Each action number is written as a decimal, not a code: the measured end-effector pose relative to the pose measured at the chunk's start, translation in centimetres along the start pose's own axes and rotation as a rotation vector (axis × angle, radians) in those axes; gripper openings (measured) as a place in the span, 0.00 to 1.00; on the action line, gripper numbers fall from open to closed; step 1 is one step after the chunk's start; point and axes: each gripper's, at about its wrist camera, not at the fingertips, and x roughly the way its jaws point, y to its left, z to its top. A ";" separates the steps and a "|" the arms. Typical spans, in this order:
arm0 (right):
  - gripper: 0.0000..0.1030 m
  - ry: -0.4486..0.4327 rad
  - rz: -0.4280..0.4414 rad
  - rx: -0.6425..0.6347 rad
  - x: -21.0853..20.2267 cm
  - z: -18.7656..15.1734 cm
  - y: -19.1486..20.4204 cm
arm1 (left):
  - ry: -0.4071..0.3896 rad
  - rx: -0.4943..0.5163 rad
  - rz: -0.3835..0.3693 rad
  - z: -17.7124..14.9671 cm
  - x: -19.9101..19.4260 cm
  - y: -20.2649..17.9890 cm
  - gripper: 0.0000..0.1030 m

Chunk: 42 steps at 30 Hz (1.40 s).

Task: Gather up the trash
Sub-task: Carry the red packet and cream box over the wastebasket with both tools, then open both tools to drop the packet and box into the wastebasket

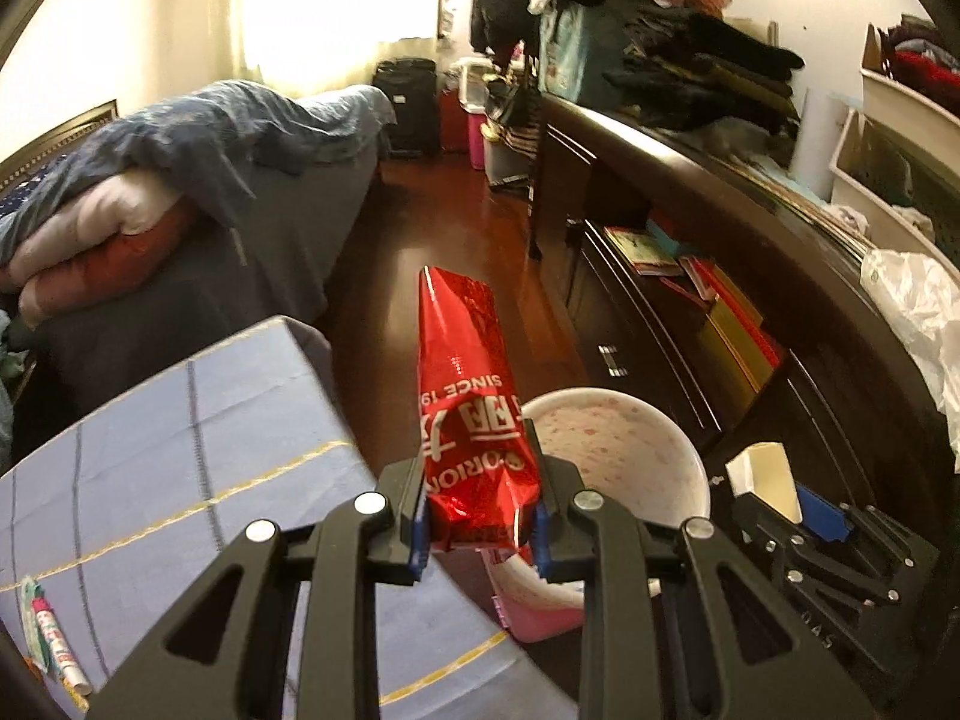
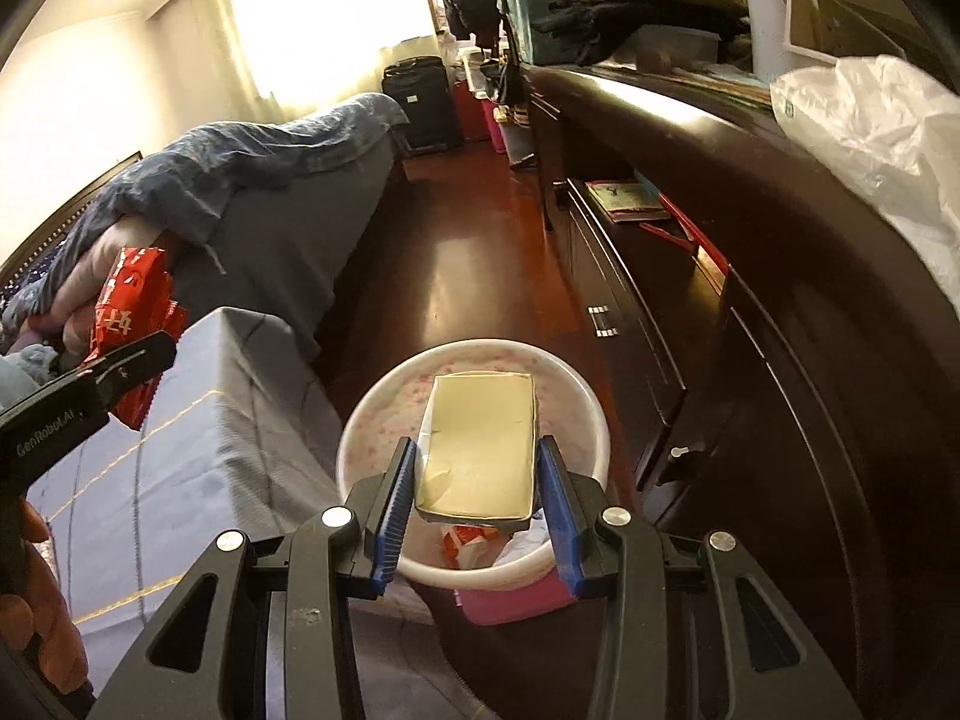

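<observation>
Gripping a crinkled, glossy red foil wrapper (image 1: 474,414), my left hand-held gripper (image 1: 480,525) hangs beside the round white bin (image 1: 672,450). I note my right hand-held gripper (image 2: 477,492) clamped on a flat rectangular pale-yellow carton (image 2: 480,444) directly over the bin's speckled liner.

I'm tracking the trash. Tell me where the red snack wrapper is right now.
The red snack wrapper is clamped in the left gripper, held in the air left of the white trash bin and right of the blue-covered table.
</observation>
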 end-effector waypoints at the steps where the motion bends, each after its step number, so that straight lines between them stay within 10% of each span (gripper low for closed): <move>1: 0.40 0.002 -0.003 0.002 0.4 0.0 -0.2 | 0.012 0.005 -0.017 0.0 0.8 -0.5 0.25; 30: 0.40 0.122 -0.069 0.012 10.3 0.0 -2.2 | 0.169 0.022 -0.100 -0.3 12.7 -3.2 0.28; 42: 0.47 0.122 -0.078 0.008 11.2 0.1 -1.9 | 0.168 0.000 -0.093 0.4 13.5 -2.9 0.50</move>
